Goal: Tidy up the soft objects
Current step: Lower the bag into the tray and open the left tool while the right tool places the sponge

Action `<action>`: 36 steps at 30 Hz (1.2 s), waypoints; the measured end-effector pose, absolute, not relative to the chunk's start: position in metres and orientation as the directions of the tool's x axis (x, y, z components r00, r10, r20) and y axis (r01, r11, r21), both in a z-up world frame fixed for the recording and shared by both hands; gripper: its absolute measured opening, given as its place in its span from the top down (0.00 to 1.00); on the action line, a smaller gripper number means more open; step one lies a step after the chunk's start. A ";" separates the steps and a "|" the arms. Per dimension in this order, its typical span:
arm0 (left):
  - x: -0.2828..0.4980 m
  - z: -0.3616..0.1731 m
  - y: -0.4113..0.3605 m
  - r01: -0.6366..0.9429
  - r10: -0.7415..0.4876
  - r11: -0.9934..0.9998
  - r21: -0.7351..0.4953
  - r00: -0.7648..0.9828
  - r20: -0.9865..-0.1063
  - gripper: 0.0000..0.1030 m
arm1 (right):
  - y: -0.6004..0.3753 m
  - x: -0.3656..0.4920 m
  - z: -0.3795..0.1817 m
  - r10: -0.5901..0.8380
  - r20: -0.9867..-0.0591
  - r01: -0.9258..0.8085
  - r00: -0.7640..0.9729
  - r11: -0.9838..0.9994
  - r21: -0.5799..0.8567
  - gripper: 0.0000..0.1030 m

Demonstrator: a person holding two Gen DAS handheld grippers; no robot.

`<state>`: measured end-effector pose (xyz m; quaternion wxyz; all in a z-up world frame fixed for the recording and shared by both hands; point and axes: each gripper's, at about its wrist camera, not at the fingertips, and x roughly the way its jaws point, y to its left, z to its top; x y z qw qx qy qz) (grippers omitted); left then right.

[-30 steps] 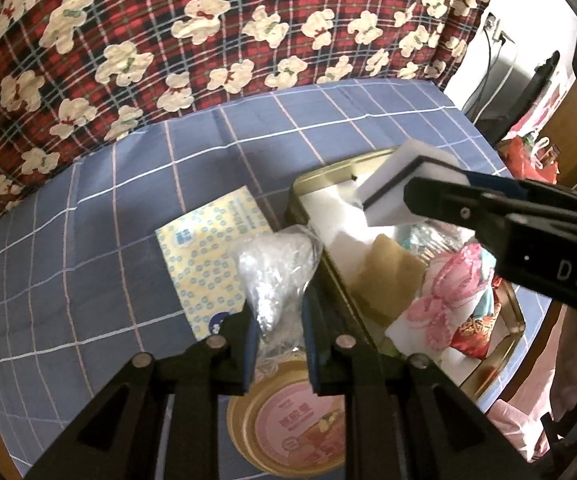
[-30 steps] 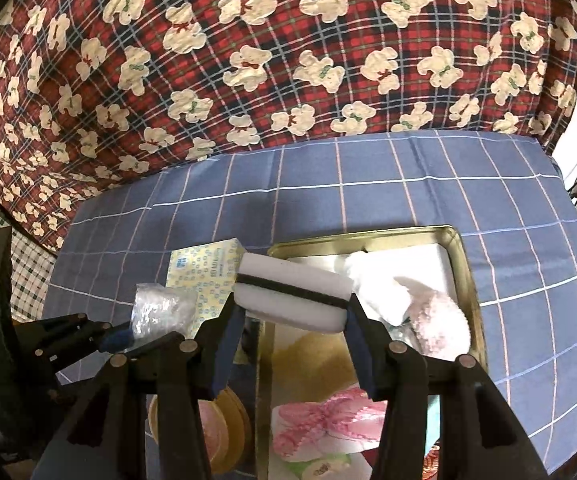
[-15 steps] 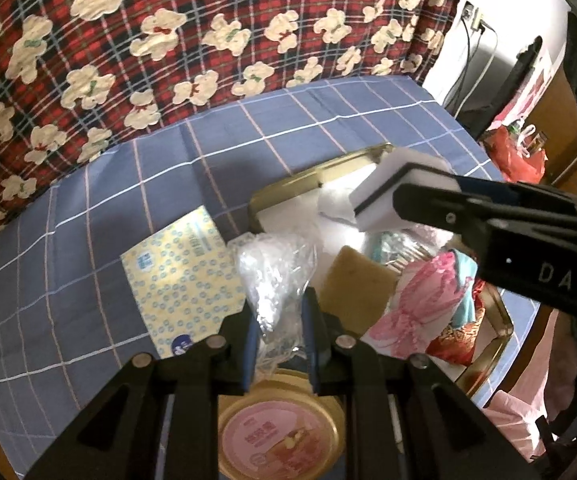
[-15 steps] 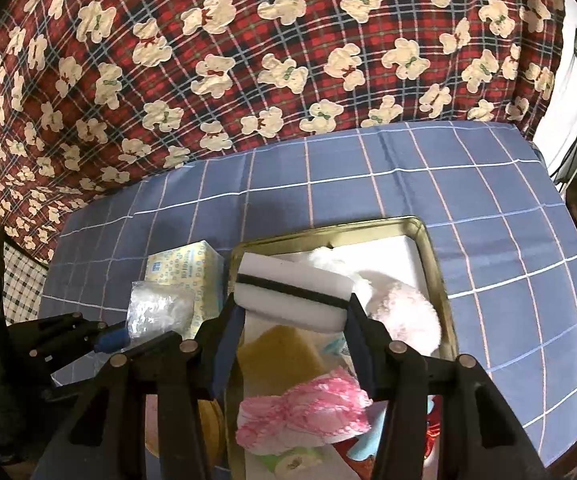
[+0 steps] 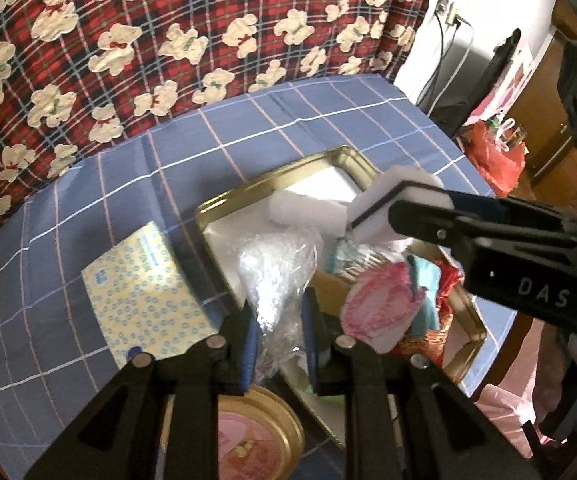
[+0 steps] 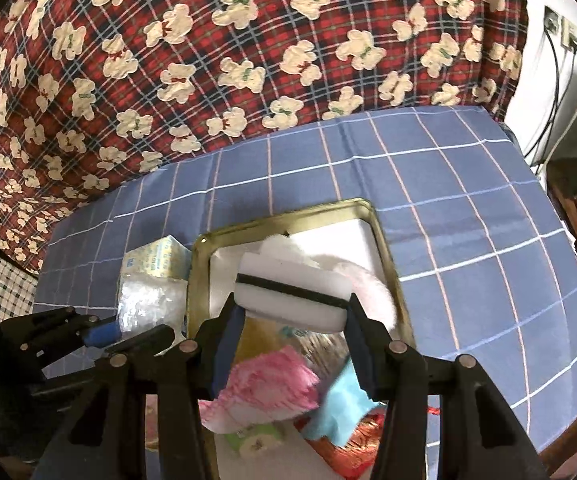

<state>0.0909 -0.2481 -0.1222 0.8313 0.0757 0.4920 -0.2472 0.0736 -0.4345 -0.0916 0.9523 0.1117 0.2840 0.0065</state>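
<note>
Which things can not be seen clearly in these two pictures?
- Round tin lid, left wrist view: fingers cover most of it; label blurred.
- Tissue pack, right wrist view: bubble wrap hides its front.
- Gold tray, right wrist view: sponge and fingers cover its contents; near end cut off.

The black left gripper [image 5: 278, 334] pointed steeply down with its jaws nearly closed on something, while the black right gripper [image 6: 294, 320] tilted gently down, jaws clamped half-wide.
</note>
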 end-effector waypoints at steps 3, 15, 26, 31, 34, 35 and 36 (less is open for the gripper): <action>0.088 -0.124 -0.251 0.492 -0.343 0.862 -0.122 0.388 -0.856 0.83 | -0.439 0.069 -0.095 0.068 -0.547 0.062 0.835 0.974 0.216 0.50; 0.093 -0.129 -0.259 0.509 -0.344 0.852 -0.117 0.377 -0.860 0.83 | -0.452 0.055 -0.105 0.045 -0.549 0.099 0.835 0.968 0.231 0.50; 0.112 -0.126 -0.268 0.516 -0.340 0.850 -0.108 0.380 -0.860 0.83 | -0.466 0.045 -0.107 0.023 -0.548 0.133 0.836 0.961 0.242 0.50; 0.113 -0.126 -0.270 0.524 -0.347 0.844 -0.115 0.370 -0.862 0.83 | -0.482 0.035 -0.113 0.011 -0.555 0.165 0.832 0.949 0.267 0.50; 0.111 -0.127 -0.272 0.530 -0.354 0.839 -0.124 0.358 -0.864 0.83 | -0.489 0.028 -0.119 0.011 -0.566 0.179 0.824 0.943 0.279 0.50; 0.110 -0.127 -0.272 0.533 -0.357 0.837 -0.127 0.355 -0.864 0.83 | -0.490 0.026 -0.121 0.016 -0.573 0.180 0.819 0.942 0.284 0.50; 0.108 -0.128 -0.273 0.535 -0.362 0.834 -0.134 0.348 -0.865 0.83 | -0.490 0.025 -0.123 0.021 -0.577 0.178 0.816 0.941 0.287 0.50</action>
